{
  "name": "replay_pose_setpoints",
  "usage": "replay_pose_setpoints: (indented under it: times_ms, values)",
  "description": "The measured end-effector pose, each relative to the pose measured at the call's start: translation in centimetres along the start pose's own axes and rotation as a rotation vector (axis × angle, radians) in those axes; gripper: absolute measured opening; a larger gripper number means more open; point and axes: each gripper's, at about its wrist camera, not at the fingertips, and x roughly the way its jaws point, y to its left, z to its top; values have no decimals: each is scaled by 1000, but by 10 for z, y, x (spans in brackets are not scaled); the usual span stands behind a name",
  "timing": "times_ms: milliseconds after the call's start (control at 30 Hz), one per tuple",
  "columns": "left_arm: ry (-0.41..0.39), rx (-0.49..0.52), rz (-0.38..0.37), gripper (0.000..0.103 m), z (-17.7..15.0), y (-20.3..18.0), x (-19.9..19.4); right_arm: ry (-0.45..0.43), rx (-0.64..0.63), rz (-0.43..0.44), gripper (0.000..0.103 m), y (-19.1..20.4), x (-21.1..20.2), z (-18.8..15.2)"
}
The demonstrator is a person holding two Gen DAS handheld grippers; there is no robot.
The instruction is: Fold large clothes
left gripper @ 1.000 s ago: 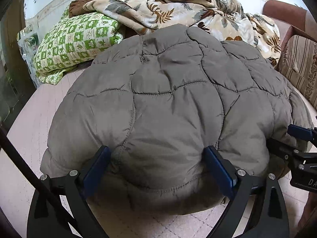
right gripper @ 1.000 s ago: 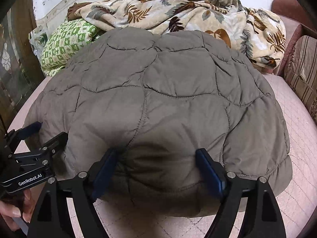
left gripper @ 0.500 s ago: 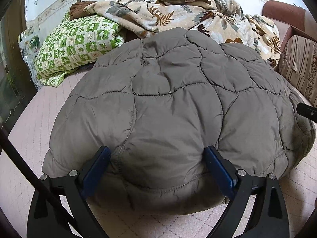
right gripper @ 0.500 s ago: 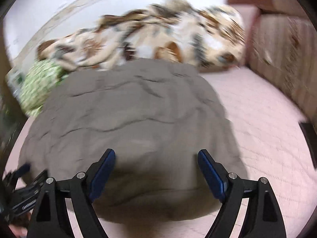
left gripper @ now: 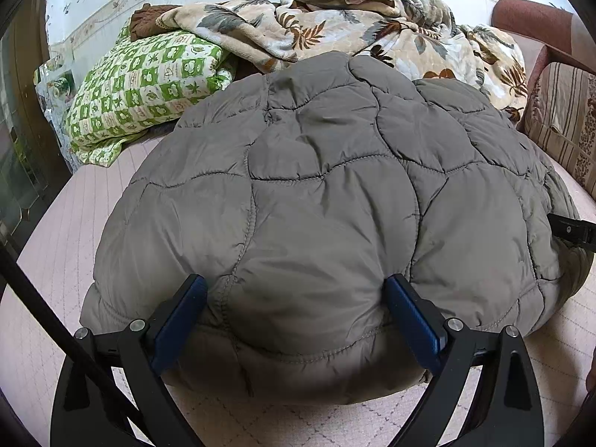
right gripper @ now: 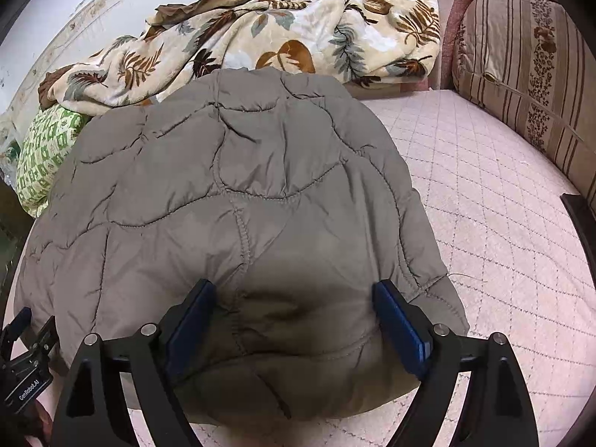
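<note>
While we look along both grippers, the jacket (left gripper: 316, 205) lies folded into a puffy grey bundle on the pink quilted bed (right gripper: 495, 201), its stitched panels bulging upward. Our left gripper (left gripper: 294, 316) sits at the bundle's near edge with its jaws spread wide; the blue pads (left gripper: 178, 324) press into the padding on either side of a fat hump of fabric, so we read it as clamped on the jacket across a broad span. Our right gripper (right gripper: 294, 320) stands the same way at the jacket's near right corner, jaws wide, blue pads (right gripper: 400, 326) sunk against the fabric that swells between them; whether it truly grips or merely straddles the cloth we cannot tell for certain, though the fabric dents where the pads meet it. From the right view, the left gripper (right gripper: 26, 357) shows at the lower left edge, beside the jacket's left side, and a bit of a hand (right gripper: 29, 421) shows under it. From the left view, a black part of the right gripper (left gripper: 571, 229) pokes in at the right edge, touching the jacket's side. Behind the jacket lie a leaf-print blanket (left gripper: 335, 26) and a green checked pillow (left gripper: 145, 89); a striped cushion (right gripper: 529, 56) stands at the right.
</note>
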Motion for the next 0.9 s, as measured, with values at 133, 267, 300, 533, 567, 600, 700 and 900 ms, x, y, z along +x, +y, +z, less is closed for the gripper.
replay_pose_setpoints:
  times_ms: [133, 267, 300, 533, 567, 600, 700, 900]
  values:
    - [0, 0, -1, 97, 0, 0, 0, -6, -14, -15, 90, 2, -3, -2]
    - [0, -1, -1, 97, 0, 1, 0, -45, -13, -16, 90, 4, -12, 0]
    - [0, -1, -1, 97, 0, 1, 0, -59, -16, -14, 90, 5, -15, 1]
    - [-2, 4, 0, 97, 1, 0, 0, -135, -53, 37, 91, 19, -25, 3]
    - [-2, 3, 1, 97, 0, 0, 0, -138, -59, 41, 91, 21, -24, 3]
    - [-3, 4, 1, 97, 0, 0, 0, -138, -61, 42, 91, 23, -23, 3]
    - [-4, 8, 2, 97, 1, -1, -1, -118, -68, 47, 91, 28, -16, 3]
    - [-4, 13, 3, 97, 1, -2, 0, -75, -66, 40, 93, 29, -2, 1]
